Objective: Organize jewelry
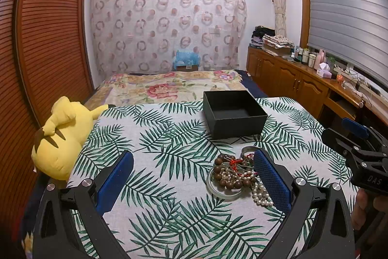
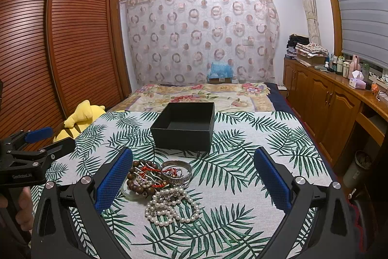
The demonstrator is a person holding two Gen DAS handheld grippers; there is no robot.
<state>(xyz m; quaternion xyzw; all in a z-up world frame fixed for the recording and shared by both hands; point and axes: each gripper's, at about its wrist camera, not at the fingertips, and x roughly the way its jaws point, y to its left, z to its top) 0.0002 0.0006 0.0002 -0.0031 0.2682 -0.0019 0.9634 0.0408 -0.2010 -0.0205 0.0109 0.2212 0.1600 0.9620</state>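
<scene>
A heap of jewelry lies on the leaf-print cloth: a brown bead bracelet (image 1: 224,177) (image 2: 135,182), a white pearl strand (image 2: 169,208) (image 1: 260,196), a silver bangle (image 2: 176,169) (image 1: 247,151), a pale jade-like ring (image 1: 224,193) and red cord. An open black box (image 1: 234,113) (image 2: 184,125) stands just behind the heap, with nothing inside. My left gripper (image 1: 194,162) is open, the heap by its right finger. My right gripper (image 2: 194,162) is open, the heap near its left finger. Neither holds anything.
A yellow plush toy (image 1: 60,137) (image 2: 82,115) lies at the table's left edge. Behind the table is a bed with a floral blanket (image 2: 201,94). Wooden cabinets (image 2: 325,108) with bottles run along the right, a slatted wardrobe (image 1: 48,35) on the left.
</scene>
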